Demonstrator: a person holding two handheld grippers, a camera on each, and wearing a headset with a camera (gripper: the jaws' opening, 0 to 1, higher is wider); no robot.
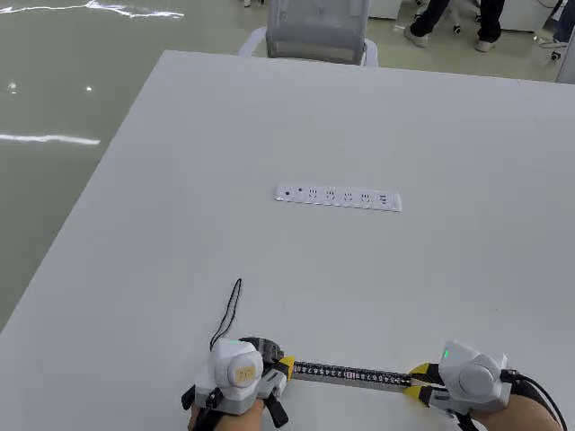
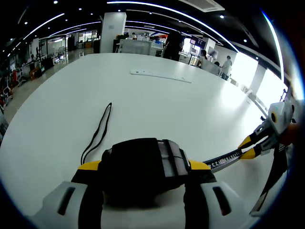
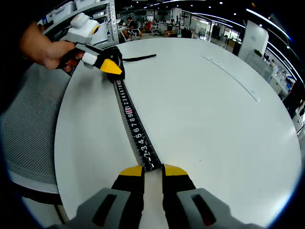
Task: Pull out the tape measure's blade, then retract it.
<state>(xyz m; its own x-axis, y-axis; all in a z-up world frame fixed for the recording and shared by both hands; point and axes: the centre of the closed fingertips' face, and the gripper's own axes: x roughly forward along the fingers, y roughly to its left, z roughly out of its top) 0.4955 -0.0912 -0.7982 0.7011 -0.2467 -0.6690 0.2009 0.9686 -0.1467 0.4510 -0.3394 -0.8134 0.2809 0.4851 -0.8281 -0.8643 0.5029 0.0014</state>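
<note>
The left hand-held gripper (image 2: 144,167) clamps the tape measure's black case (image 1: 262,346) on the worktop (image 1: 359,117). The right hand-held gripper (image 3: 147,172) pinches the tip of the drawn-out blade (image 3: 136,129). Numerals 2 to 9 read clearly in the right gripper view; the head view shows mere specks.

The left gripper (image 1: 274,368) is sitting at about 6 o'clock in the head view, pointing toward 3 o'clock, with its jaws clamping the tape measure case (image 2: 138,167) from both sides. The left hand (image 3: 47,50) is wrapping around its handle. The right gripper (image 1: 415,380) is lying at 5 o'clock, pointing toward 9 o'clock at the left one. Its jaws are nearly together, pinching the end of the blade (image 3: 136,129), and the right wrist (image 1: 532,416) is trailing behind it.
</note>
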